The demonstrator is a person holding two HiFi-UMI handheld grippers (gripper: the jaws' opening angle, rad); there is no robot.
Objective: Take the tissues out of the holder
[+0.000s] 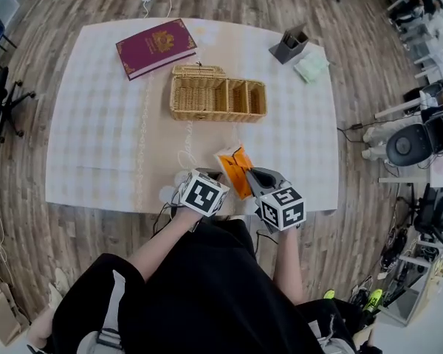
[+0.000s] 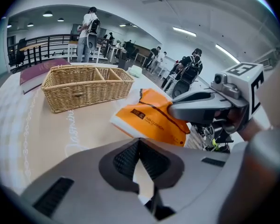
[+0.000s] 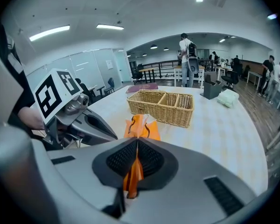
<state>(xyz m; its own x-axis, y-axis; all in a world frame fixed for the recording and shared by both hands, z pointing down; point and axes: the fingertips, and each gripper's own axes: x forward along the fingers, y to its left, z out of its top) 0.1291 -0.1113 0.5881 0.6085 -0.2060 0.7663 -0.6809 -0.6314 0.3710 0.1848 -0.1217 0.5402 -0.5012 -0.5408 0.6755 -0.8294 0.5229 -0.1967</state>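
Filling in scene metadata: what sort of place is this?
Probably an open-plan office or lab: people standing in the background, ceiling strip lights, an office chair and cables on the wood floor beside the table.

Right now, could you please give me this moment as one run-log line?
right gripper: shut on orange plastic tissue packet | packet: held near front edge of white table | woven wicker basket: untouched
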